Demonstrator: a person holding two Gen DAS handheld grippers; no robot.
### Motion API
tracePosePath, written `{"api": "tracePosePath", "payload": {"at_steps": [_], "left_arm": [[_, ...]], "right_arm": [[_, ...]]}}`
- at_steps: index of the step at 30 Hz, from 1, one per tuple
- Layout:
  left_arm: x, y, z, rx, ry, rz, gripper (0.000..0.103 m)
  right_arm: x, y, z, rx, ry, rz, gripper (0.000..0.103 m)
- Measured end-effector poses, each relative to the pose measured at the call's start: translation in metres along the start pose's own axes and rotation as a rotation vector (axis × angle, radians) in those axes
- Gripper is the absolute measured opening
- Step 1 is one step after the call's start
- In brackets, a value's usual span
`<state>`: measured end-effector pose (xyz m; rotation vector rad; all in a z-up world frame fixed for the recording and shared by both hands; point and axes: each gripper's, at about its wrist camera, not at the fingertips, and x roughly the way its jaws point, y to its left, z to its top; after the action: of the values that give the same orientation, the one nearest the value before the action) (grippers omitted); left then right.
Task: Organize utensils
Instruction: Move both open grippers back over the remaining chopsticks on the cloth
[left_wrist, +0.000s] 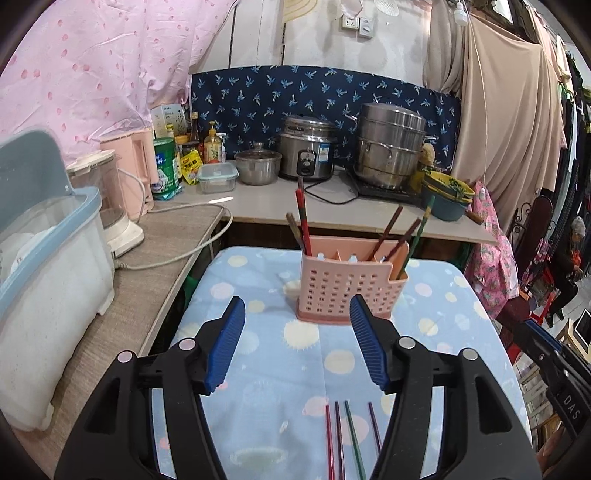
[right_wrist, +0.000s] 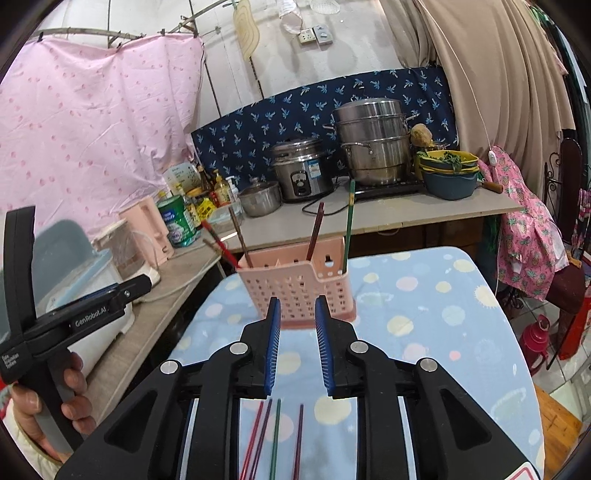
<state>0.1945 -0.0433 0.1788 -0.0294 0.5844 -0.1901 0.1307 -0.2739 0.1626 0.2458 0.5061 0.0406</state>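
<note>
Pink holder (left_wrist: 341, 291) upright on dotted cloth (left_wrist: 280, 362), mid-table, several chopsticks standing in its compartments. Four loose chopsticks (left_wrist: 347, 439) flat on cloth, near edge, side by side, apart from holder. Left gripper (left_wrist: 297, 343) released, jaws wide, nothing between pads, hovering short of holder. Right gripper (right_wrist: 297, 343) parted narrowly, empty, pads clear of holder, above loose chopsticks. Hand (right_wrist: 48, 398) on left gripper's handle, seen from right wrist view.
</note>
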Motion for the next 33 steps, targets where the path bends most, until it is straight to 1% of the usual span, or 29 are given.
{"api": "tracePosePath", "payload": {"at_steps": [3, 6, 10, 14, 16, 24, 33], "left_arm": [[-0.005, 0.002, -0.019, -0.014, 0.023, -0.007, 0.056], [-0.01, 0.005, -0.04, -0.019, 0.051, -0.021, 0.056], [-0.014, 0.003, -0.07, 0.003, 0.09, -0.023, 0.056], [-0.014, 0.001, -0.099, 0.034, 0.141, -0.026, 0.056], [-0.014, 0.002, -0.109, 0.044, 0.157, -0.02, 0.056], [-0.013, 0.007, -0.138, 0.033, 0.208, -0.016, 0.056], [-0.011, 0.013, -0.17, 0.025, 0.264, -0.001, 0.056]], "right_arm": [[-0.008, 0.004, -0.018, -0.021, 0.022, -0.005, 0.022], [-0.016, 0.009, -0.041, -0.037, 0.045, -0.013, 0.029], [-0.021, 0.013, -0.071, -0.052, 0.088, -0.025, 0.029], [-0.022, 0.011, -0.1, -0.036, 0.146, -0.024, 0.03], [-0.022, 0.011, -0.112, -0.037, 0.166, -0.032, 0.03], [-0.02, 0.01, -0.157, -0.031, 0.25, -0.049, 0.03], [-0.013, 0.009, -0.19, -0.021, 0.321, -0.056, 0.03]]}}
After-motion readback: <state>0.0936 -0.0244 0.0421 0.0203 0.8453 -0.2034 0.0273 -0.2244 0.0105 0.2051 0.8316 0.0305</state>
